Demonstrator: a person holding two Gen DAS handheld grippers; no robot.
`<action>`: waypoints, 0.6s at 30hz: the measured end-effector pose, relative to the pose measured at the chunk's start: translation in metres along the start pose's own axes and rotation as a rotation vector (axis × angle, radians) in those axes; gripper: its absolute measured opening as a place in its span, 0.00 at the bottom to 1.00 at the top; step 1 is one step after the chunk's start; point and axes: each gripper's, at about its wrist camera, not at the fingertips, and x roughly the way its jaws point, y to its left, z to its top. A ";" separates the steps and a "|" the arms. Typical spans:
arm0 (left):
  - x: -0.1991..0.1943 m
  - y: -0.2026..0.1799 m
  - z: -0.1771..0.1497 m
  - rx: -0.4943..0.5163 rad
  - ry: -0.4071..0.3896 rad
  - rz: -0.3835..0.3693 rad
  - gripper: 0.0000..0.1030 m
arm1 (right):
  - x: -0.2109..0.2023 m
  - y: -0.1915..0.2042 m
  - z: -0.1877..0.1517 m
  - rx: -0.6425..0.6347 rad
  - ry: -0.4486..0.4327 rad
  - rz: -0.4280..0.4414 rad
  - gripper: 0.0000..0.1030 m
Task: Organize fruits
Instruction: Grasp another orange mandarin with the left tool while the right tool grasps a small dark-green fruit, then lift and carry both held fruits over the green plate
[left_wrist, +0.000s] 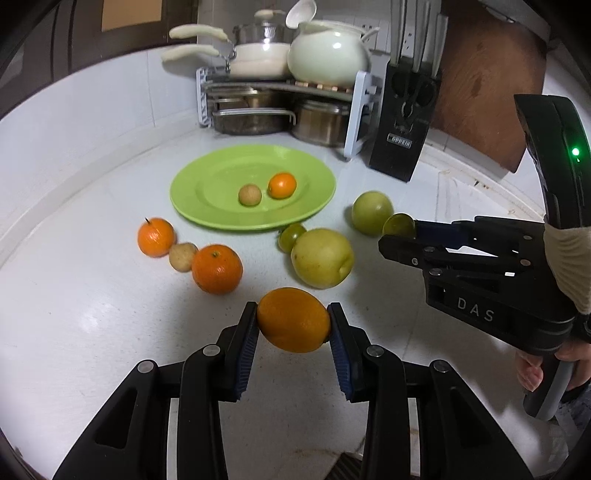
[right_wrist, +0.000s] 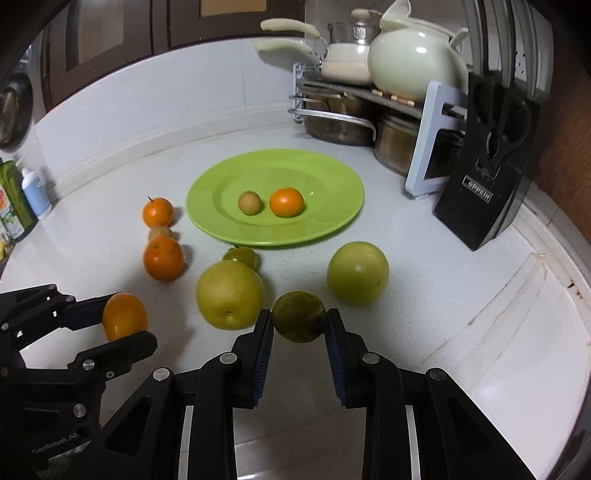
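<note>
My left gripper (left_wrist: 293, 320) is shut on an orange (left_wrist: 293, 319), held just above the white counter; the same orange (right_wrist: 123, 316) shows at the left of the right wrist view. My right gripper (right_wrist: 299, 318) is shut on a small dark green fruit (right_wrist: 298, 316), which also shows in the left wrist view as the green fruit (left_wrist: 398, 225) at the tips of that gripper (left_wrist: 400, 230). Ahead lies a green plate (left_wrist: 207, 206) (right_wrist: 332, 221) holding a small orange (left_wrist: 282, 185) (right_wrist: 286, 201) and a small tan fruit (left_wrist: 249, 195) (right_wrist: 249, 202).
Loose on the counter: two oranges (left_wrist: 217, 268) (left_wrist: 155, 237), a tan fruit (left_wrist: 182, 256), two large yellow-green fruits (left_wrist: 321, 257) (left_wrist: 371, 211) and a small green one (left_wrist: 291, 235). A pot rack (left_wrist: 280, 107) and a knife block (left_wrist: 402, 122) stand at the back. Bottles (right_wrist: 22, 199) stand far left.
</note>
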 end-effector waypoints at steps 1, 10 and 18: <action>-0.004 0.000 0.000 0.002 -0.009 0.000 0.36 | -0.006 0.001 0.001 0.001 -0.010 0.000 0.29; -0.039 -0.005 0.008 0.034 -0.079 0.010 0.36 | -0.049 0.013 0.008 0.001 -0.094 0.013 0.29; -0.062 -0.002 0.022 0.059 -0.134 0.024 0.36 | -0.075 0.024 0.016 0.014 -0.152 0.024 0.29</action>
